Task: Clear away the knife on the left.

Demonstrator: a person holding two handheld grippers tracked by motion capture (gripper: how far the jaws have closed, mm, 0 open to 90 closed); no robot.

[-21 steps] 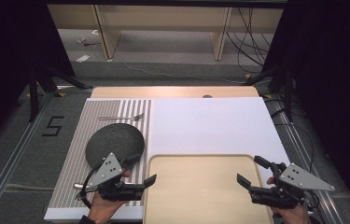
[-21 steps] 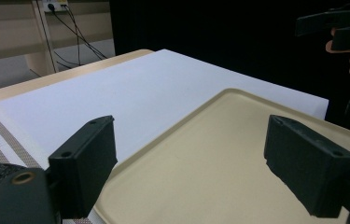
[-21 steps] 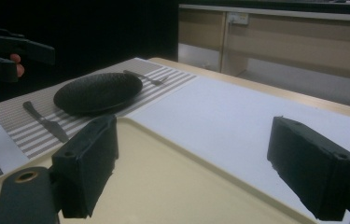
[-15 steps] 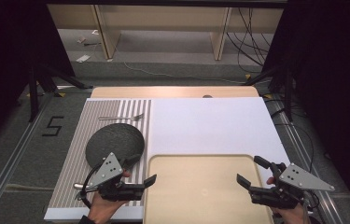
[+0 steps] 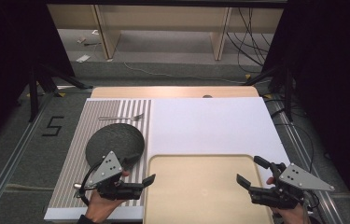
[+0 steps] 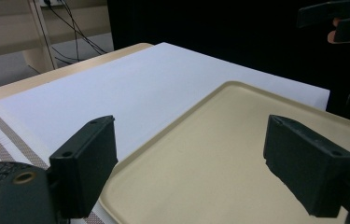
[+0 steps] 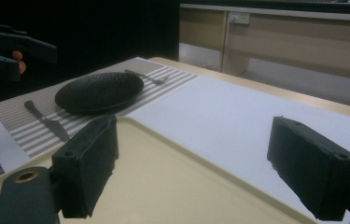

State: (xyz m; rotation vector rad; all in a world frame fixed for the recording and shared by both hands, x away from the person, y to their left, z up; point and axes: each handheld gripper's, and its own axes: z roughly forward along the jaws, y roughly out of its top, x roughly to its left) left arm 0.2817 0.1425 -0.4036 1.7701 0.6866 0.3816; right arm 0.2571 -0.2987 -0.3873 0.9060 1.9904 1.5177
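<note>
A lab or recording studio: black curtains (image 5: 322, 70) flank the tabletop (image 5: 219, 126), loose cables (image 5: 245, 32) trail on the grey floor (image 5: 18, 154), a taped number five (image 5: 52, 126) marks it

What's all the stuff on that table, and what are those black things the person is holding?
Plate: one, black, on the striped mat, left side.
Fork: one, silver, on the mat beyond the plate.
Knife: one, dark, on the mat on the person's side of the plate.
Mat: one, grey and white stripes, left part of the table.
Sheet: one, white, covering the table's middle and right.
Tray: one, beige, bare, near edge at centre.
Table: one, light wood, edge showing at the far side.
Left gripper: one, black, jaws open, at the tray's left edge.
Right gripper: one, black, jaws open, at the tray's right side.
</note>
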